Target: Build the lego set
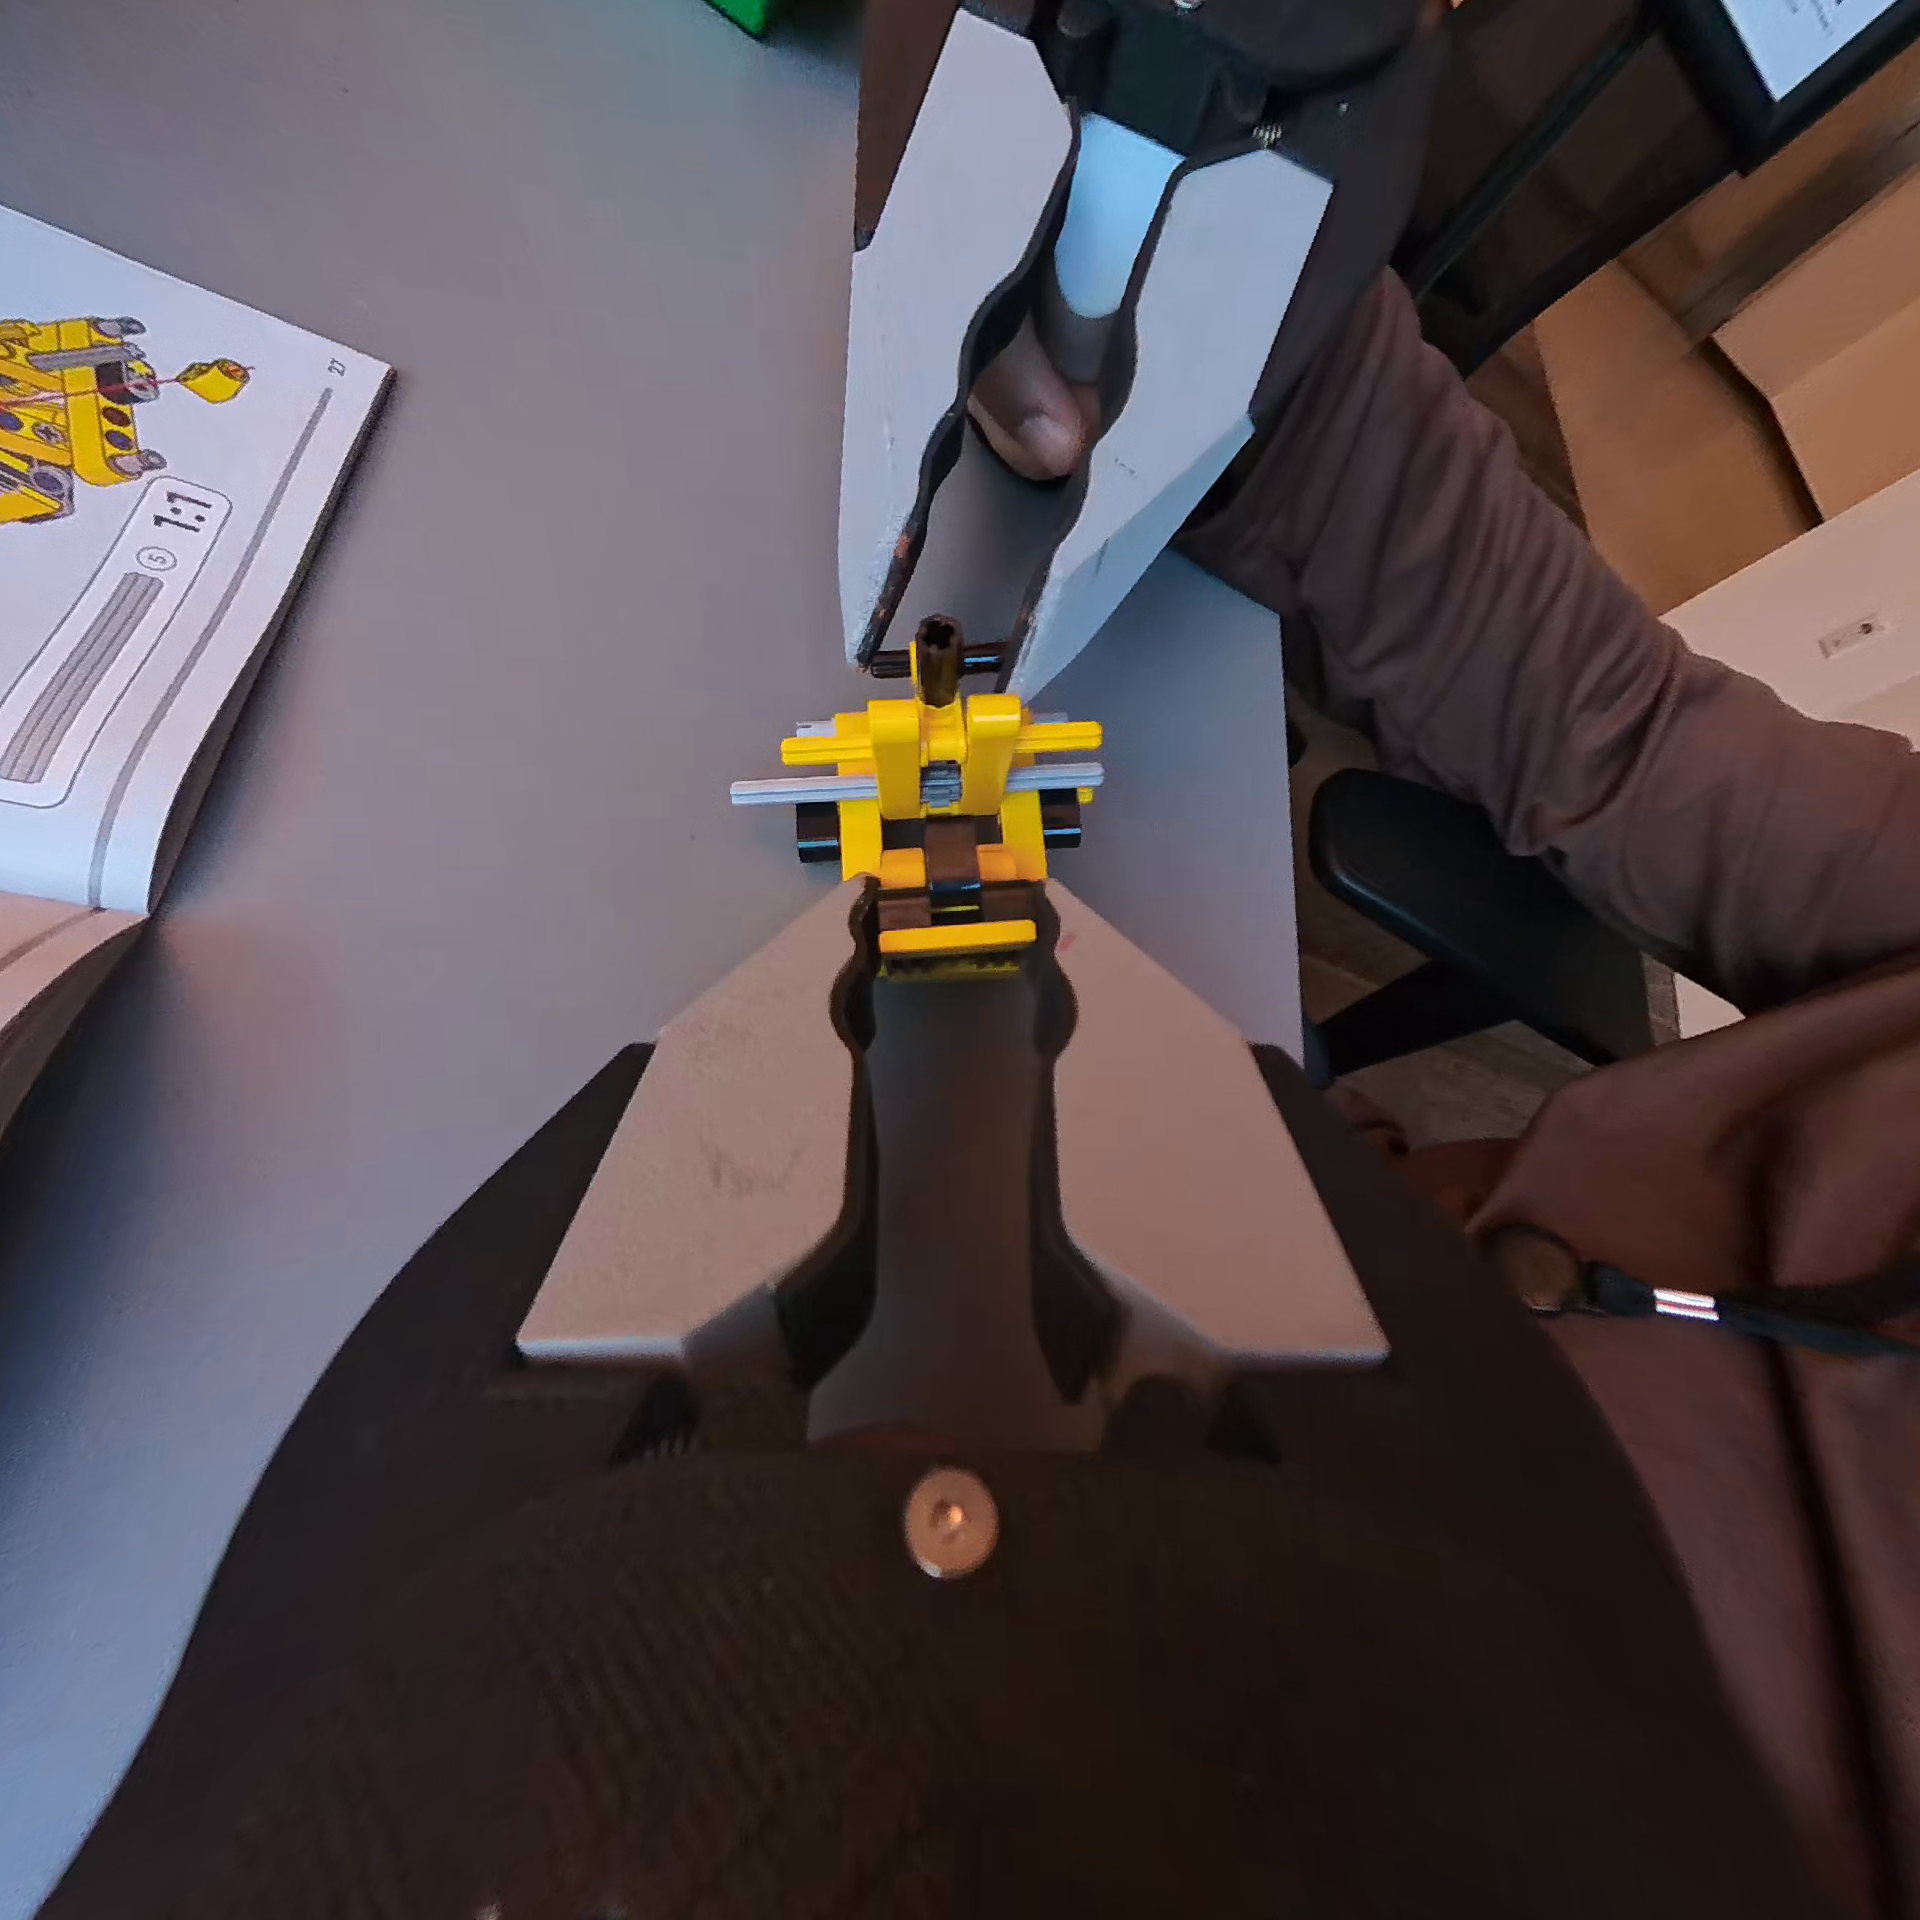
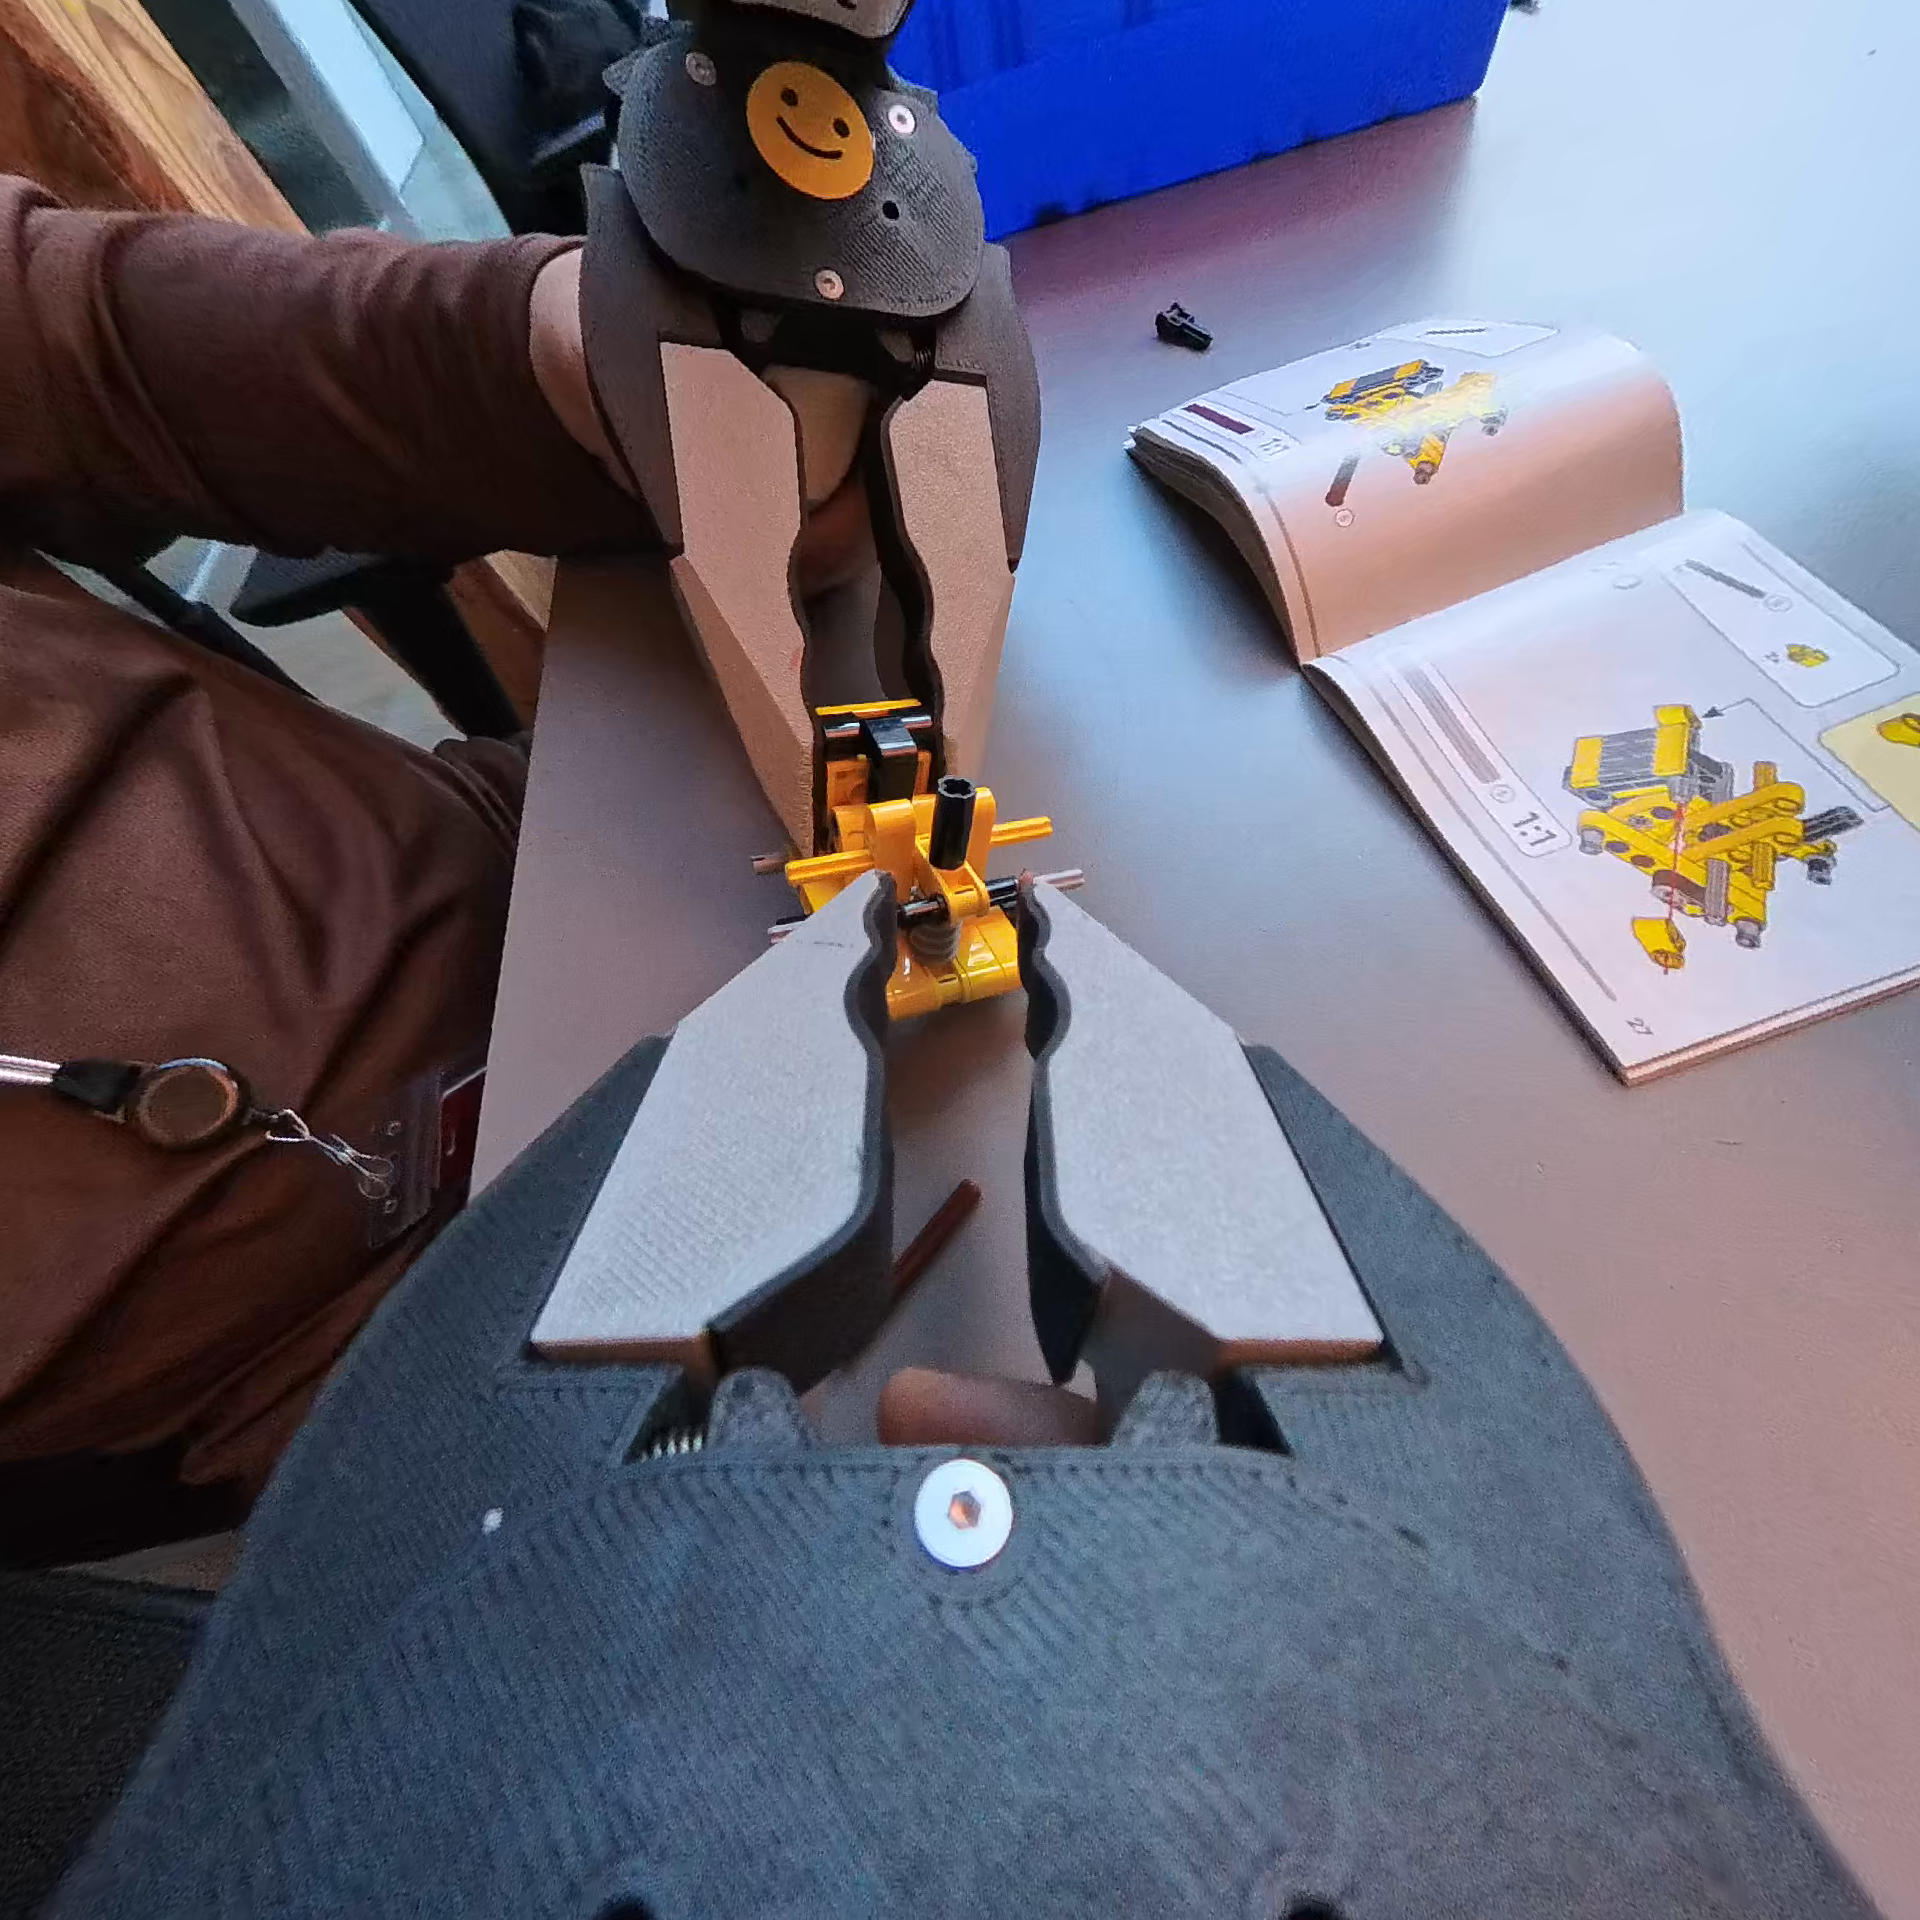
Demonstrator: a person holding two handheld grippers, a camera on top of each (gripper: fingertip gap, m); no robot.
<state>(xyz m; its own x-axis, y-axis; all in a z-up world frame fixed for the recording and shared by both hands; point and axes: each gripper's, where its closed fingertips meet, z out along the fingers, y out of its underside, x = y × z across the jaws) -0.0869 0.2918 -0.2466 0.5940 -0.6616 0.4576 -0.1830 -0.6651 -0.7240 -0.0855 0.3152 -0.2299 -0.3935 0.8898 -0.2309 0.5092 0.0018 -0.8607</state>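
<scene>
Two grippers meet over grey bench (image 1: 468, 260): left gripper (image 1: 951, 909) fingers clamp yellow lego model (image 1: 940, 769), base hidden; right gripper (image 2: 951, 899) fingers pinch black axle (image 2: 951, 906). Instruction booklet (image 2: 1558, 727) open nearby.

lego model (image 1: 940, 800): yellow, black, grey axles | table (image 1: 520, 520): plain grey | booklet (image 2: 1621, 769): white pages, yellow drawings | bin (image 2: 1195, 83): blue

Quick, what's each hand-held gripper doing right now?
Left hand-held gripper: closed on the yellow lego model.
Right hand-held gripper: closed on the black axle at the model's other end.
</scene>
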